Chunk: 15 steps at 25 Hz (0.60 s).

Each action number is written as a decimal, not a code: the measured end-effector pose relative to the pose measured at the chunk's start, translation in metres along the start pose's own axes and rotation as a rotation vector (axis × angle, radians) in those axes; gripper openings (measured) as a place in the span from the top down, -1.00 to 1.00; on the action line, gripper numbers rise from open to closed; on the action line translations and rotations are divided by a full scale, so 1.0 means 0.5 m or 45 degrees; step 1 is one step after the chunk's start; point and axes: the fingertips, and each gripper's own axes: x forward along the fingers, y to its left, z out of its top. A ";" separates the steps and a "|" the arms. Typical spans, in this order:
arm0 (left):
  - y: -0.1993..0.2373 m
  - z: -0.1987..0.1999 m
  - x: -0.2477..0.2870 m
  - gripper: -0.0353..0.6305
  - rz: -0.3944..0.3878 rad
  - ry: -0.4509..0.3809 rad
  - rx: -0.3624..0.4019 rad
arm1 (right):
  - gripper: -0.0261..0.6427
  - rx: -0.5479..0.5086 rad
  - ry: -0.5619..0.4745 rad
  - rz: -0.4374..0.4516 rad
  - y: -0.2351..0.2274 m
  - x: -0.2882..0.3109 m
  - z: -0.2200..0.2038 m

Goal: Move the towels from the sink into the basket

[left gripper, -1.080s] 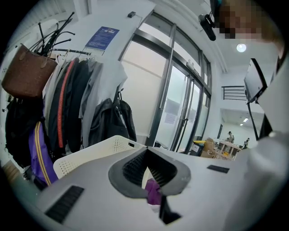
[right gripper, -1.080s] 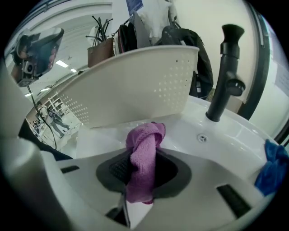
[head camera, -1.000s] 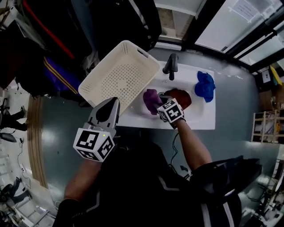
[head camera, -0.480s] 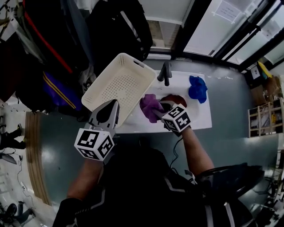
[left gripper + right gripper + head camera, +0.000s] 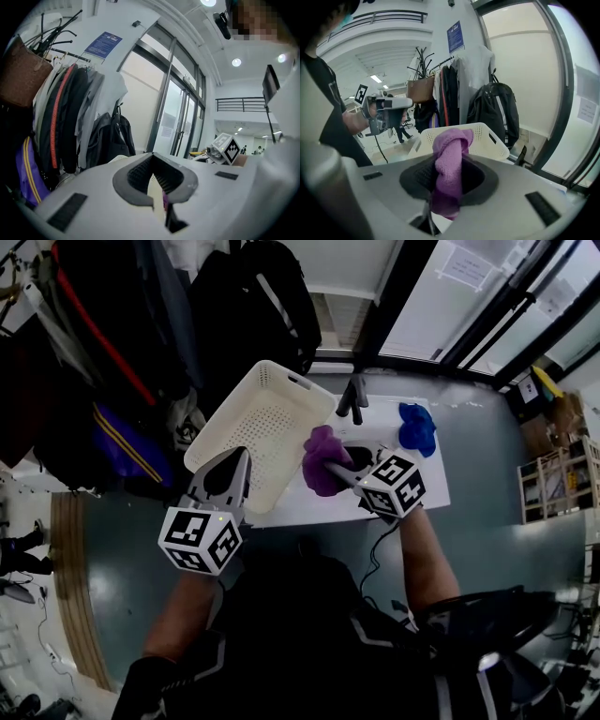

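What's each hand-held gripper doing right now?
Left hand-held gripper: closed, nothing in it.
Right hand-held gripper: closed on the purple towel.

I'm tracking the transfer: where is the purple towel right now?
Head view, centre: the purple towel hangs clamped in the right gripper, just right of the white basket and near the faucet.

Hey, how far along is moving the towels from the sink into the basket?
Nothing done yet: the basket is empty. In hand: the right gripper is shut on the purple towel, held up beside the basket. Left: dropping it in, then fetching the blue towel lying on the sink.
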 end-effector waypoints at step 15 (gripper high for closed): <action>0.060 0.022 0.003 0.88 -0.053 -0.005 0.067 | 0.61 -0.003 -0.098 -0.130 0.023 0.065 0.151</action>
